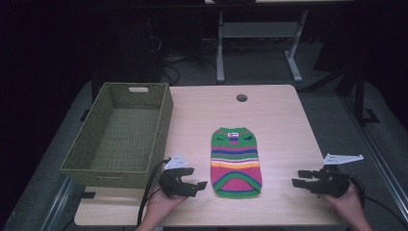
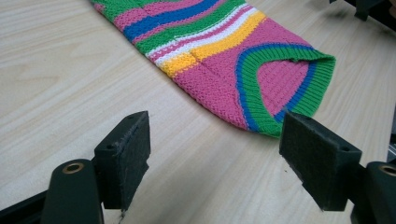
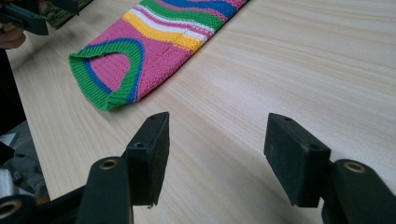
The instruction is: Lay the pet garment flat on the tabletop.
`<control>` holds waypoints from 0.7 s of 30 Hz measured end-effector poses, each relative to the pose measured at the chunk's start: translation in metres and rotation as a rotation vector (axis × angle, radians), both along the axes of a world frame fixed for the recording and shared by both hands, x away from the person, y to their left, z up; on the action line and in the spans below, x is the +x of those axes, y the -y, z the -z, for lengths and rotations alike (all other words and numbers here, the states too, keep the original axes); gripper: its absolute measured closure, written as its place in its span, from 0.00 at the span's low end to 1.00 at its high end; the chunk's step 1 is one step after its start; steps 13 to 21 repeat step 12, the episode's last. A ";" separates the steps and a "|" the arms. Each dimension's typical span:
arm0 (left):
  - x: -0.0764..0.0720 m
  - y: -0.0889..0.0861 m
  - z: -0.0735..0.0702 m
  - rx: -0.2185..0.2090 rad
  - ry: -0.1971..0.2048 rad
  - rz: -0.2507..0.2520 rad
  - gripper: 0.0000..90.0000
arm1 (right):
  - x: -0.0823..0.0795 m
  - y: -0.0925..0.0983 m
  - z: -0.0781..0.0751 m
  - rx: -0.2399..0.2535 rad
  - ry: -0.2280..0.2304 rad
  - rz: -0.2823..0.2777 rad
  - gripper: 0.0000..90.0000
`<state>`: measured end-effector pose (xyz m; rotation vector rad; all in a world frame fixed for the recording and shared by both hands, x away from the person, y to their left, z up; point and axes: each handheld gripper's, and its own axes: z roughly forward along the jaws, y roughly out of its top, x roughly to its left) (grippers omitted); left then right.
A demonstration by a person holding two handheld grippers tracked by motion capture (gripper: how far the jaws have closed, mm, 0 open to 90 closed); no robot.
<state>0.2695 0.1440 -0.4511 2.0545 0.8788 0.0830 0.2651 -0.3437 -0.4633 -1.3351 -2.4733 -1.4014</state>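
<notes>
Striped knit sweater (image 1: 235, 162) lay flat mid-table, betw. both tools, beside wicker basket (image 1: 120, 134). Left gripper (image 1: 196, 185) and right gripper (image 1: 298, 179) both open, empty. Looked soft, light, floppy; prob. best pinched at green hem corners. Gripper views showed hem opening (image 2: 285, 81); high view showed collar label (image 1: 234, 134).

Small knitted sweater (image 1: 235, 162) striped in green, pink, blue, white and yellow; lies flat and spread out on the pale wooden surface (image 1: 284, 120), near its front middle. Collar end points away toward the far edge; green-and-blue ribbed hem faces the near edge, slightly open. Sleeveless, unfolded, lengthwise straight.
</notes>
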 end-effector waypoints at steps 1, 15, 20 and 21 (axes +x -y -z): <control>-0.001 0.000 0.000 0.001 -0.001 -0.002 0.27 | -0.002 0.000 0.000 0.000 -0.005 0.001 0.45; -0.015 -0.006 0.002 0.020 0.023 0.015 0.26 | -0.020 -0.005 0.000 0.025 0.023 0.006 0.42; -0.015 -0.006 0.002 0.020 0.023 0.015 0.26 | -0.020 -0.005 0.000 0.025 0.023 0.006 0.42; -0.015 -0.006 0.002 0.020 0.023 0.015 0.26 | -0.020 -0.005 0.000 0.025 0.023 0.006 0.42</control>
